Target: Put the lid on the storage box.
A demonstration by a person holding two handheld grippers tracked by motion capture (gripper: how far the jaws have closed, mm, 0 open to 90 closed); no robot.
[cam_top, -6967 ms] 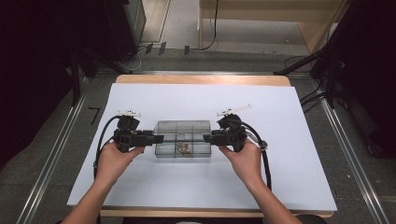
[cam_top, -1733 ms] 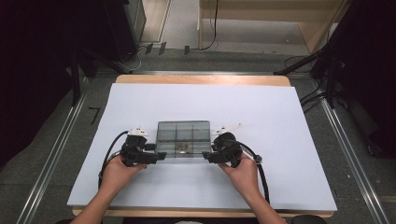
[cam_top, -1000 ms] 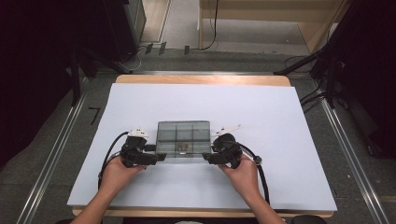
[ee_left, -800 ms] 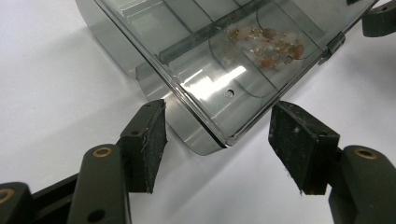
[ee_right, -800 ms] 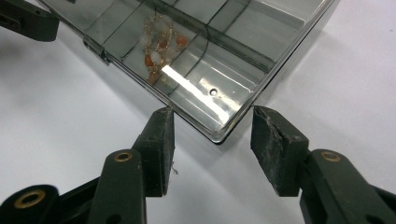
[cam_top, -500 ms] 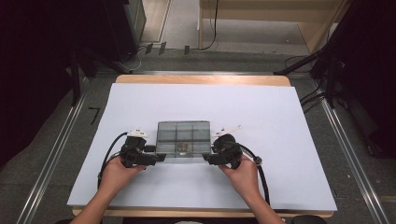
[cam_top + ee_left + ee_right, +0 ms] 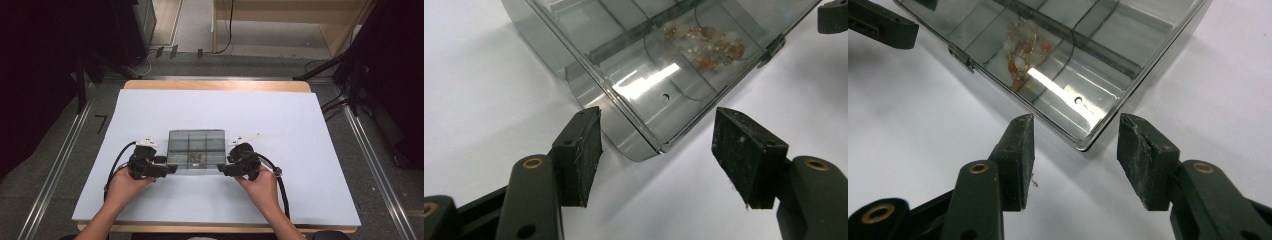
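Box [image 7: 196,148] flat at mid counter [image 7: 300,130], lid shut, beads [image 7: 704,45] in a near compartment. Left hand-held gripper [image 7: 656,155] gaping around near left corner, no contact. Right hand-held gripper [image 7: 1075,157] likewise astride near right corner, unclamped. Symmetric staging, probably for a two-sided lift.

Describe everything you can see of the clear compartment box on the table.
The compartment box is smoky transparent plastic, rectangular, lid closed, lying flat on the white table sheet. Dividers split it into compartments; one near its front edge holds orange and pale beads. A small latch sits on that edge. Each near corner lies between open jaws, untouched.
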